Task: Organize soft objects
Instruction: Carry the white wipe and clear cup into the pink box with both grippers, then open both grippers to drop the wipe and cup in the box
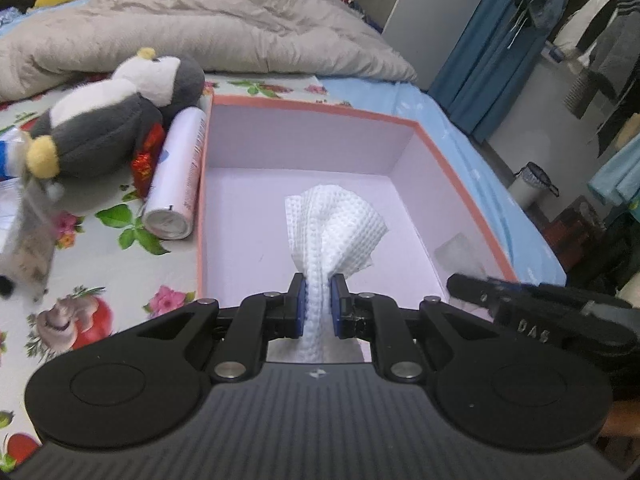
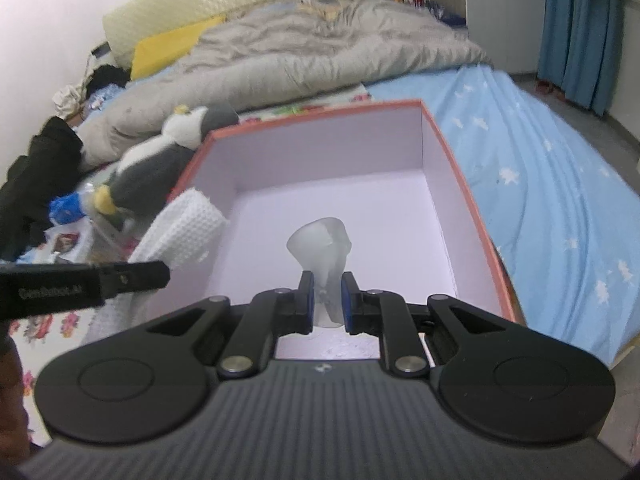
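My left gripper [image 1: 319, 304] is shut on a white waffle-textured cloth [image 1: 336, 232] and holds it over the open pink-rimmed box [image 1: 312, 106]. My right gripper [image 2: 327, 300] is shut on a soft translucent whitish object [image 2: 322, 240] above the same box [image 2: 460, 184]. The left gripper and its cloth [image 2: 180, 232] show at the left of the right wrist view. The right gripper's side [image 1: 532, 316] shows at the right of the left wrist view, with the translucent object [image 1: 456, 256] beside it. A grey and white penguin plush [image 1: 116, 120] lies on the bed left of the box.
A white spray can [image 1: 176, 176] lies against the box's left wall, with red wrappers [image 1: 146, 156] by the plush. A grey duvet [image 1: 200, 28] is bunched behind. A blue sheet [image 2: 540, 184] covers the bed's right side. Clothes hang at the far right [image 1: 592, 20].
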{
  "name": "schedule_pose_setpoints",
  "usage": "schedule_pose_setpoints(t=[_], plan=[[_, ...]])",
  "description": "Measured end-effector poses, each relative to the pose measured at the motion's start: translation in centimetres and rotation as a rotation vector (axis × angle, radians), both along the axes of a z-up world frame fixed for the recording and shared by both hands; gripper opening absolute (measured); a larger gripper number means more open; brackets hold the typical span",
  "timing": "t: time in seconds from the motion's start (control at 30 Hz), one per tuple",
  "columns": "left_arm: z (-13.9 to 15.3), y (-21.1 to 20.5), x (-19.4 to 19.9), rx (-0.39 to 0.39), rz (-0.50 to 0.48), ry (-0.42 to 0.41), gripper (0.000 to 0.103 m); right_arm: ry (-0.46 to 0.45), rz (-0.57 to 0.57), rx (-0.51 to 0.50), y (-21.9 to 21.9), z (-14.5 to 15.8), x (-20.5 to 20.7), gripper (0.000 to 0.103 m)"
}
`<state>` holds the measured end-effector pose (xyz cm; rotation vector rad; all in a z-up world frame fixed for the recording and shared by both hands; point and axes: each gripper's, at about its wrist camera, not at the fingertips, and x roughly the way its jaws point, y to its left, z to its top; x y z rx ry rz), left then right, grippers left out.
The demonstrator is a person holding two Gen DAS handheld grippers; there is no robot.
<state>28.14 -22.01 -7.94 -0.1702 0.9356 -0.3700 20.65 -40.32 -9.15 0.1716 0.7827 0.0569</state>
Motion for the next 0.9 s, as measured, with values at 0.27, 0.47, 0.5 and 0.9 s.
schedule_pose_setpoints(t=[0.27, 0.47, 0.5, 0.9], plan=[[-3.7, -2.3, 5.6, 0.025, -0.031, 0.048, 0.015, 0.116, -0.004, 0.028, -1.6, -4.7, 4.8, 0.018], [-5.4, -3.1, 7.1, 0.044, -0.035, 0.071, 0.017, 0.16, -0.021, 0.037, -2.5, -6.9, 6.6, 0.021], [-5.5, -3.1, 7.1, 0.046, -0.032, 0.076, 0.024, 0.169, -0.026, 0.045, -2.6, -7.2, 6.8, 0.022], [-1.9, -1.3, 3.2, 0.039, -0.011, 0.018, 0.051, 0.16, -0.041, 0.051, -2.5, -5.8, 5.2, 0.041]])
